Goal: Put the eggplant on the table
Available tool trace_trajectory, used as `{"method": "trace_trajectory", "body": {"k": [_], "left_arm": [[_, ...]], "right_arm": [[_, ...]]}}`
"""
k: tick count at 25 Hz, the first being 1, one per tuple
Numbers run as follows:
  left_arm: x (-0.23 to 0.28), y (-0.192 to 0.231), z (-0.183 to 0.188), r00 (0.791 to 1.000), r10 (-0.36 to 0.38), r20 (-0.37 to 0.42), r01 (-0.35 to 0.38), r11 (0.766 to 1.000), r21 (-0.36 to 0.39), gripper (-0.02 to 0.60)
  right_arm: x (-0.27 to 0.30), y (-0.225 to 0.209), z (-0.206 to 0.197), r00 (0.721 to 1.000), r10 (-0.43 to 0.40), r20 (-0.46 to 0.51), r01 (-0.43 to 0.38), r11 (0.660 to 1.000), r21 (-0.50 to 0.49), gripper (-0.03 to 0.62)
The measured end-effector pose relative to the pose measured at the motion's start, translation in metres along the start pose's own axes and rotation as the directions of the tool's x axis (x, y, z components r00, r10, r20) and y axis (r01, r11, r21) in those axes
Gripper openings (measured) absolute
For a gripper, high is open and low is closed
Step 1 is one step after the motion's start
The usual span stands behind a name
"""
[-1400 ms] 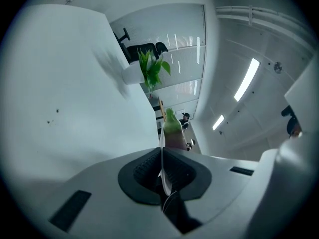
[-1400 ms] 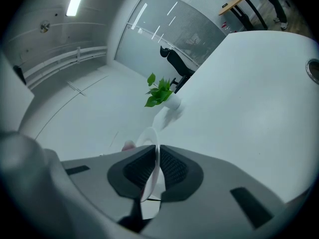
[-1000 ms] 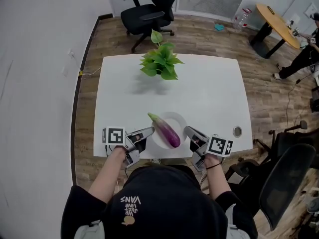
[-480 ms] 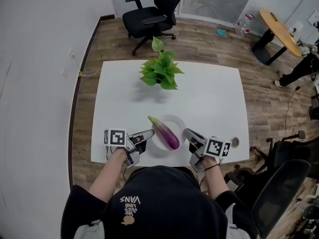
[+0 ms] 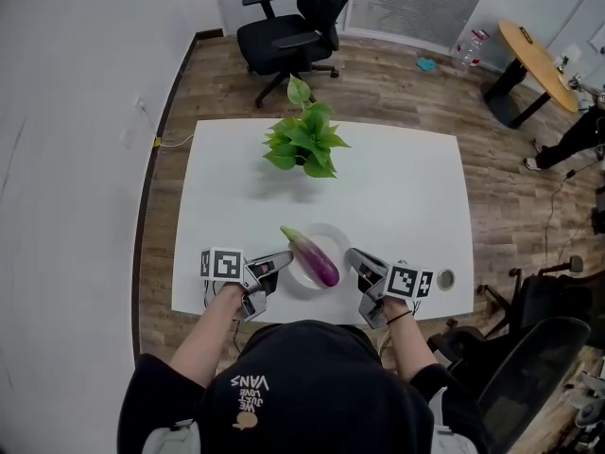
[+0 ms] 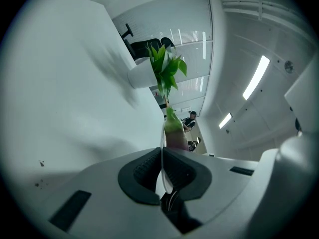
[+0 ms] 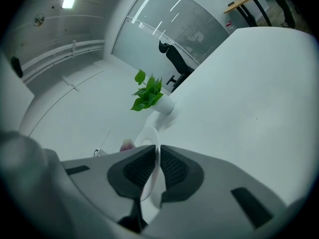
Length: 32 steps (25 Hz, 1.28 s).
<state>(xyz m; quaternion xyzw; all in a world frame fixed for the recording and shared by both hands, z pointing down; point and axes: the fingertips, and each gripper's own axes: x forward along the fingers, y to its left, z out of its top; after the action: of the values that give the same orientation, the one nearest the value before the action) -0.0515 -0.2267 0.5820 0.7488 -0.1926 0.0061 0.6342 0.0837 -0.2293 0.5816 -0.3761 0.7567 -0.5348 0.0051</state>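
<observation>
A purple eggplant (image 5: 317, 256) with a green stem lies on a white plate (image 5: 338, 232) near the front edge of the white table (image 5: 397, 187). My left gripper (image 5: 286, 257) is shut on the plate's left rim and my right gripper (image 5: 352, 253) is shut on its right rim. In the left gripper view the thin rim (image 6: 161, 138) runs between the dark pads (image 6: 144, 171) of the left gripper (image 6: 162, 156), with the eggplant (image 6: 174, 131) just beyond. In the right gripper view the right gripper (image 7: 157, 158) pinches the plate's edge (image 7: 149, 133) the same way.
A potted green plant (image 5: 304, 140) stands at the back middle of the table. A round cable port (image 5: 446, 278) sits at the front right corner. Black office chairs (image 5: 298, 26) stand behind the table and at the right (image 5: 529, 348).
Both grippers and the plate with the eggplant have shifted slightly together and sunk a little toward the tabletop. Both grips are unchanged.
</observation>
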Motion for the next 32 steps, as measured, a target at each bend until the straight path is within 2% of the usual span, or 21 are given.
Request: {"method": "trace_trajectory", "body": {"k": [18, 32], "left_arm": [[0.022, 0.043, 0.002, 0.995, 0.090, -0.043, -0.094, 0.991, -0.095, 0.023], [0.034, 0.071, -0.003, 0.984, 0.164, -0.077, -0.172, 0.977, -0.126, 0.025]], "right_arm": [[0.022, -0.046, -0.008, 0.997, -0.057, -0.057, 0.059, 0.998, 0.039, 0.034], [0.031, -0.066, -0.011, 0.987, -0.115, -0.116, 0.119, 0.992, 0.033, 0.034]]}}
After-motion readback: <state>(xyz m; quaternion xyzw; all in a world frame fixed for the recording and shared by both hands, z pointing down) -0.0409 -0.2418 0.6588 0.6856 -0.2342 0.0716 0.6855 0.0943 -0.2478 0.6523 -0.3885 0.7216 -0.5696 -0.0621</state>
